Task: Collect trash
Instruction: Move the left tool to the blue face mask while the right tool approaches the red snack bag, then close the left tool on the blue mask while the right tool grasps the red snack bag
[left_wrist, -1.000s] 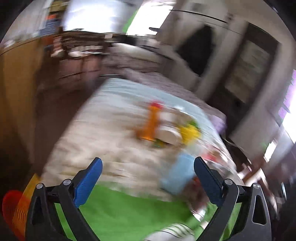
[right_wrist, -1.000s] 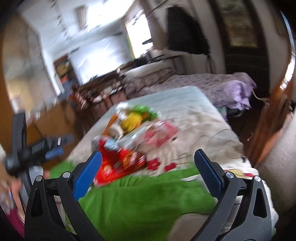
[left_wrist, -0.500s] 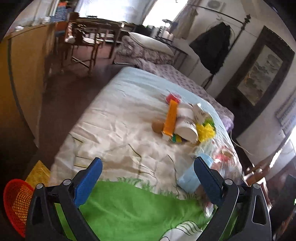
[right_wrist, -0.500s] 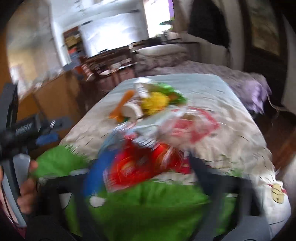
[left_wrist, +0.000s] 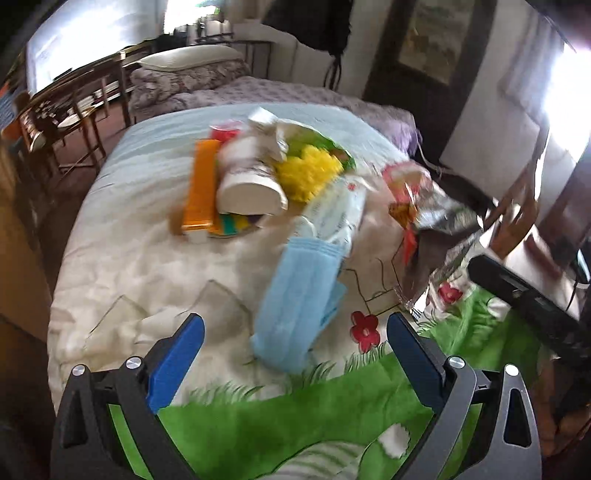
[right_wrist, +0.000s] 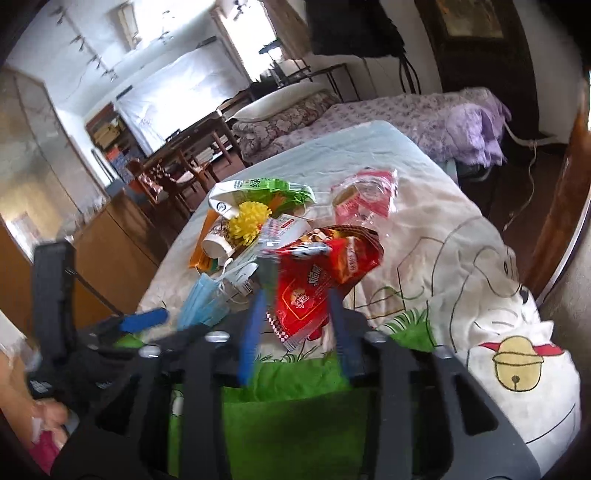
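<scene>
Trash lies heaped on a bed cover: a paper cup, an orange box, a yellow pompom, a green wrapper and a pink clear packet. A blue face mask lies nearest, just ahead of my left gripper, which is open with nothing between its pads. My right gripper is shut on the lower end of a red snack bag, whose crumpled top stands up over the pile. Its silvery side shows at the right of the left wrist view.
A wooden cabinet runs along the bed's left side, with chairs and a table behind. A second bed with a purple cover stands beyond. A person's hand holds the left gripper's handle.
The right jaws went from wide apart to closed around the red snack bag. The left gripper swung right and dipped toward the blue mask; the red basket on the floor left its view.
</scene>
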